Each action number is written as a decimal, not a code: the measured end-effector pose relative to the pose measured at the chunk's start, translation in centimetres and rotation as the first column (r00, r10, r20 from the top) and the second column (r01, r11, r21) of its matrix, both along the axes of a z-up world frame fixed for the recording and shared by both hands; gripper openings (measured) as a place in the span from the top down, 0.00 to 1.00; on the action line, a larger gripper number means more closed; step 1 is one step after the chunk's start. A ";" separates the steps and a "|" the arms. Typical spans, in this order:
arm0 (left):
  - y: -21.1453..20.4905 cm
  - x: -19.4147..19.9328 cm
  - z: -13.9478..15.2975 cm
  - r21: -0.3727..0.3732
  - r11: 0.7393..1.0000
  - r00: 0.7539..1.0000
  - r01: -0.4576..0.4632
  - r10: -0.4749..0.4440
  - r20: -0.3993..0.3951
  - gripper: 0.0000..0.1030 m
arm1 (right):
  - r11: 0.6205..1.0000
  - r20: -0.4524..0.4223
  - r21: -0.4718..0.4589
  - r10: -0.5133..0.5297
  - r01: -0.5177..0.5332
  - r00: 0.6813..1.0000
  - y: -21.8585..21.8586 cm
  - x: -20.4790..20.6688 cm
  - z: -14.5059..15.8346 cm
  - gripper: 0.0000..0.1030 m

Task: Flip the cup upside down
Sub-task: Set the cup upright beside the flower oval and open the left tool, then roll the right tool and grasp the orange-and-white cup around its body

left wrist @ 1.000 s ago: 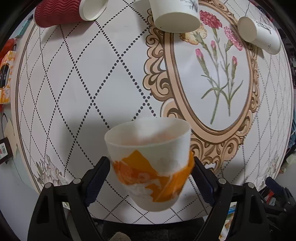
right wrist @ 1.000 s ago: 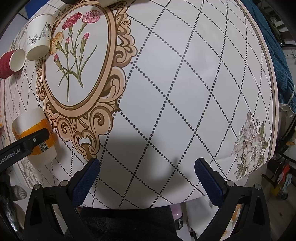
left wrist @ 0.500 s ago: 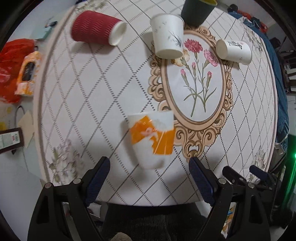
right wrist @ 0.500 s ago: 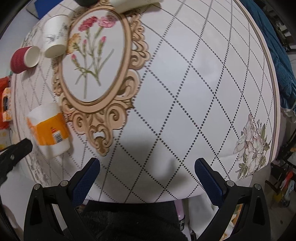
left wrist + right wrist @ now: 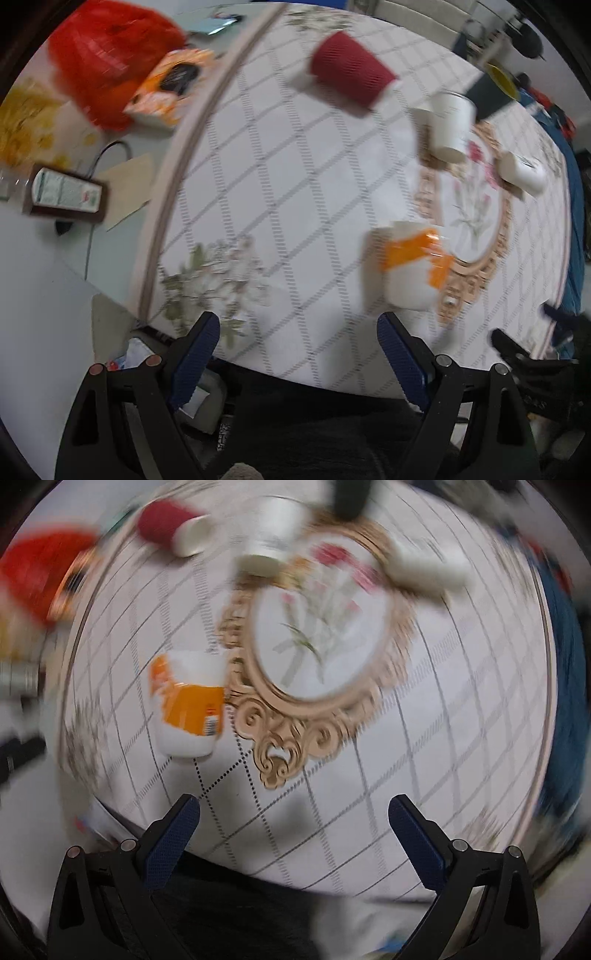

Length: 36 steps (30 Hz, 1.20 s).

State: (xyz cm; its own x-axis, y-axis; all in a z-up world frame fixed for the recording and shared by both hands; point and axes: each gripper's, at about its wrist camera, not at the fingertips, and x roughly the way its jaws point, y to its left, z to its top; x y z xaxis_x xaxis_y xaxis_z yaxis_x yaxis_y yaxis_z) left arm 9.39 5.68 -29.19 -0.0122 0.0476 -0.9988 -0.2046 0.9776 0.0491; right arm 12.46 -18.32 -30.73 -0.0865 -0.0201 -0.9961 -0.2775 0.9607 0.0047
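- Left gripper (image 5: pixel 297 341): jaws spread wide, nothing between the blue-padded fingers (image 5: pixel 194 352); it sits over the near table edge.
- Right gripper (image 5: pixel 293 825): jaws likewise released and empty, above the near part of the round table with the white diamond-dotted cloth (image 5: pixel 424 716).
- White paper cup with the orange band (image 5: pixel 408 267): free of both grippers, standing on the cloth with its wider end down and narrower end up. In the left wrist view it lies at about 1 o'clock from the left jaws; in the right wrist view (image 5: pixel 188 705) at about 11 o'clock from the right jaws, just beside the gold scrolled oval frame with printed carnations (image 5: pixel 280 734).
- Dark red ribbed paper cup (image 5: pixel 349 70): on its side, at 12 o'clock, far across the table.
- Plain white paper cup (image 5: pixel 450 127): at 1 o'clock, at the frame's far end; orientation unclear through blur.
- Second white cup (image 5: pixel 522 171): lying on its side at 2 o'clock.
- Red plastic bag (image 5: pixel 107 62): off the table at 10 o'clock.
- Both views are motion-blurred.
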 end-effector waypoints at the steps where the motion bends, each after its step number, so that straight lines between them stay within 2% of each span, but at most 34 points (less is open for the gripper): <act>1: 0.8 -0.2 -0.5 0.009 1.000 1.000 -0.011 0.012 -0.006 0.13 | 0.994 0.031 -0.041 0.105 -0.104 0.994 1.7 0.2 0.4 0.00; 2: 1.6 -0.4 -1.0 0.009 1.000 1.000 -0.023 0.023 -0.012 0.08 | 0.980 0.053 -0.076 0.188 -0.184 0.981 2.8 0.4 0.8 0.00; 4: 2.7 -0.6 -1.6 0.018 0.999 0.999 -0.038 0.038 -0.010 0.04 | 0.932 0.075 -0.144 0.345 -0.332 0.936 5.2 0.6 1.4 0.00; 7: 4.2 -0.8 -2.8 0.026 0.998 0.998 -0.063 0.063 -0.005 0.04 | 0.816 0.073 -0.230 0.558 -0.531 0.826 8.7 0.7 1.7 0.00; 8: 4.7 -0.8 -3.1 0.029 0.997 0.997 -0.077 0.077 0.000 0.04 | 0.746 0.062 -0.270 0.644 -0.609 0.762 10.1 0.5 1.5 0.00; 9: 5.2 -0.8 -3.4 0.028 0.996 0.996 -0.086 0.086 0.007 0.04 | 0.691 0.052 -0.299 0.700 -0.658 0.712 11.1 0.2 1.3 0.00; 11: 6.1 -0.7 -4.2 0.031 0.995 0.995 -0.095 0.095 0.009 0.04 | 0.524 0.009 -0.374 0.827 -0.765 0.562 13.2 -1.0 0.7 0.00; 13: 6.7 -0.6 -5.1 0.041 0.994 0.995 -0.104 0.104 -0.003 0.04 | 0.367 -0.046 -0.415 0.906 -0.833 0.421 14.5 -2.2 0.0 0.00; 16: 7.6 -0.7 -6.3 0.041 0.992 0.992 -0.123 0.124 -0.022 0.04 | 0.069 -0.135 -0.453 0.980 -0.889 0.145 15.9 -4.9 -1.2 0.00; 17: 7.8 -0.7 -6.7 0.035 0.991 0.991 -0.131 0.132 -0.030 0.04 | -0.062 -0.176 -0.463 0.984 -0.884 0.023 16.0 -5.9 -1.8 0.01; 19: 8.2 -0.9 -7.2 0.029 0.989 0.989 -0.142 0.144 -0.039 0.04 | -0.251 -0.243 -0.463 0.958 -0.850 -0.151 15.9 -7.2 -2.6 0.02; 20: 8.3 -0.9 -7.5 0.025 0.989 0.989 -0.144 0.145 -0.044 0.04 | -0.377 -0.285 -0.450 0.920 -0.810 -0.270 15.6 -7.9 -3.2 0.02; 22: 8.5 -1.0 -8.0 0.034 0.988 0.987 -0.152 0.154 -0.056 0.04 | -0.533 -0.339 -0.418 0.843 -0.736 -0.418 15.1 -8.9 -3.9 0.02; 23: 8.6 -1.0 -8.3 0.028 0.988 0.986 -0.153 0.154 -0.059 0.04 | -0.634 -0.371 -0.395 0.772 -0.665 -0.516 14.5 -9.5 -4.4 0.02; 26: 9.0 -1.0 -8.9 0.014 0.987 0.985 -0.159 0.160 -0.070 0.04 | -0.820 -0.441 -0.325 0.572 -0.471 -0.691 12.9 -10.3 -5.6 0.02; 29: 9.3 -0.8 -9.4 0.005 0.988 0.985 -0.156 0.156 -0.076 0.04 | -0.918 -0.484 -0.252 0.393 -0.305 -0.782 11.4 -10.2 -6.7 0.02; 32: 9.6 -0.6 -9.9 -0.003 0.988 0.985 -0.156 0.155 -0.080 0.04 | -0.959 -0.496 -0.186 0.279 -0.213 -0.822 10.5 -10.0 -7.8 0.06; 36: 9.9 -0.2 -10.6 -0.007 0.989 0.985 -0.147 0.146 -0.088 0.04 | -0.979 -0.481 -0.142 0.198 -0.147 -0.854 9.8 -9.8 -9.0 0.07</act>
